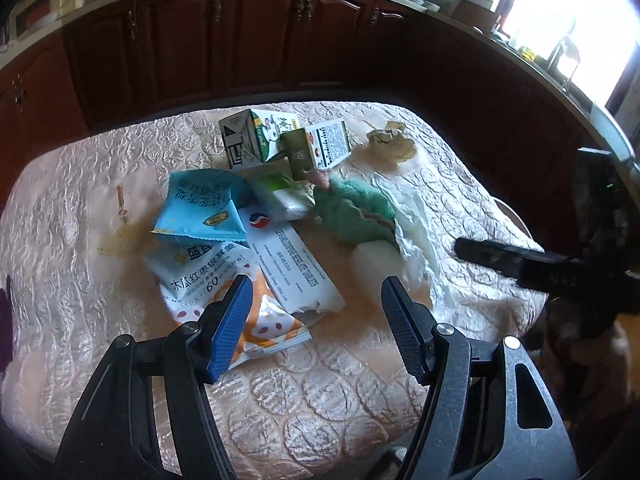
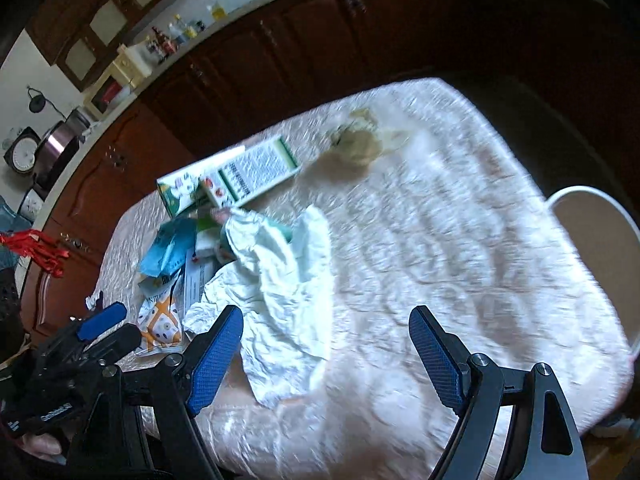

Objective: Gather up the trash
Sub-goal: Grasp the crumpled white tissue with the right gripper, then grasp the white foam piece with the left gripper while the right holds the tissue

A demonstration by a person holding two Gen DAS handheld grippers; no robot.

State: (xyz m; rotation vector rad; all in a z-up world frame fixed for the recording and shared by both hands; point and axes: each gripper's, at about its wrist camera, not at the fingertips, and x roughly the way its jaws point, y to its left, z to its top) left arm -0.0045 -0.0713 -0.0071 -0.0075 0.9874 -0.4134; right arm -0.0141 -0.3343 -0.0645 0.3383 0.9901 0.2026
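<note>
A pile of trash lies on the quilted table (image 1: 320,380): two cartons (image 1: 256,140), a blue snack bag (image 1: 204,208), an orange-and-white pouch (image 1: 208,280), a white leaflet (image 1: 296,268), a green cloth (image 1: 352,212), crumpled white paper (image 2: 288,280) and a beige wad (image 1: 390,146). My left gripper (image 1: 316,292) is open and empty, hovering just in front of the pouch and leaflet. My right gripper (image 2: 326,320) is open and empty, above the near edge of the white paper; it also shows at the right of the left wrist view (image 1: 500,258).
A white round bin (image 2: 596,248) stands beside the table's right edge. Dark wooden cabinets (image 1: 240,40) under a cluttered counter run behind the table. A small wooden stick (image 1: 122,202) lies left of the pile.
</note>
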